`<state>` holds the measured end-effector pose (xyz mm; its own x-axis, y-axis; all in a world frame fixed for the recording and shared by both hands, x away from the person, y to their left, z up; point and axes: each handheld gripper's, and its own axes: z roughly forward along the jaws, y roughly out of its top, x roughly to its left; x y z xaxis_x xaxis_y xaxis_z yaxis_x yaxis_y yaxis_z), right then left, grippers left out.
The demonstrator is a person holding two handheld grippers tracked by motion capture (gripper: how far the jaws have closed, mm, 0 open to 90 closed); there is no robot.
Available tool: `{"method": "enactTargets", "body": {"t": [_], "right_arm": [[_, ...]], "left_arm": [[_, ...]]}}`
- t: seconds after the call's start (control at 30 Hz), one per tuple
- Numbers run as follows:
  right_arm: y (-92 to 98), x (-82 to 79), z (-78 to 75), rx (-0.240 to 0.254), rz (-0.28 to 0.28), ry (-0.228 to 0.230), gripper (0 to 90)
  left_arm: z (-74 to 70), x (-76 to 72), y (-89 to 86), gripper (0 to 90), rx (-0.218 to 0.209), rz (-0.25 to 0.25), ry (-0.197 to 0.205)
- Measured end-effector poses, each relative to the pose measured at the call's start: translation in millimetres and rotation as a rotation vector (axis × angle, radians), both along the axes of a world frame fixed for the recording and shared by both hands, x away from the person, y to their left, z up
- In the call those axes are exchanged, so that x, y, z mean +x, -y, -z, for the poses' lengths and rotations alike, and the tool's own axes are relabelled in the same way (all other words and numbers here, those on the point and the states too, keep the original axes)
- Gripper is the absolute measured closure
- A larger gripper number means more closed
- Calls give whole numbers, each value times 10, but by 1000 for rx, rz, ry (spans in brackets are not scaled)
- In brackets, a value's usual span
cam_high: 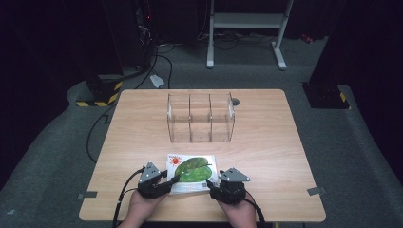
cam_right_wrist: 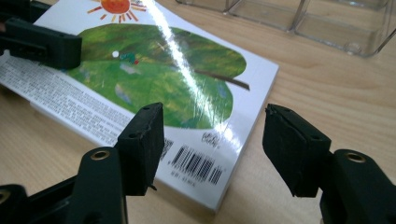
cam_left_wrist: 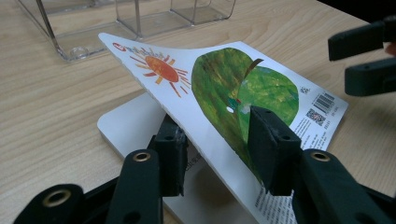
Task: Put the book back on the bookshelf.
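Observation:
A picture book (cam_high: 192, 170) with a green leaf and an orange sun on its cover lies near the table's front edge. My left gripper (cam_high: 172, 181) is at its left side and is open. The book's top cover (cam_left_wrist: 224, 88) is lifted and bent up, and it passes slantwise between the jaws of the left gripper (cam_left_wrist: 219, 140), one jaw under it and one over it. My right gripper (cam_right_wrist: 212, 135) is open at the barcode corner of the book (cam_right_wrist: 159, 79), its left jaw over the cover and its right jaw over bare wood.
A clear plastic organizer (cam_high: 201, 118) with three compartments stands mid-table behind the book. A small grey disc (cam_high: 235, 101) lies by its right rear corner. Beyond the table are a white frame (cam_high: 247, 21) and floor cables (cam_high: 157, 57).

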<state>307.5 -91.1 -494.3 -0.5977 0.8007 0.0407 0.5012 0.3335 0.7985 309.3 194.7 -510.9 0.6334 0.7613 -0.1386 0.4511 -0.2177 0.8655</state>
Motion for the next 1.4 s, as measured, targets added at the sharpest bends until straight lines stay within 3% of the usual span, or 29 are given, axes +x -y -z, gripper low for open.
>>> {"method": "enactTargets", "body": {"t": [0.07,0.17,0.23,0.3,0.37,0.47,0.77,1.1,1.4], "right_arm": [[-14,22,-15,17,8,-2,384],[12,-13,36,43,23,31,391],[60,-31,96,93,36,-1,385],[84,-34,123,66,24,-15,382],[125,-41,139,96,29,-22,382],[117,-37,160,79,17,-27,377],[56,-4,159,92,-9,-28,343],[25,90,157,133,-20,-83,274],[60,168,168,141,-5,-104,239]], "left_arm": [[-9,-17,3,590,10,7,18],[-28,-47,5,599,13,12,37],[-52,-69,13,601,17,15,54],[-66,-85,21,601,24,19,71],[-77,-96,26,602,34,22,86],[-96,-112,29,603,49,31,110],[-151,-189,53,621,79,60,187],[-165,-238,65,632,84,93,238],[-169,-275,59,646,87,139,290]]}}
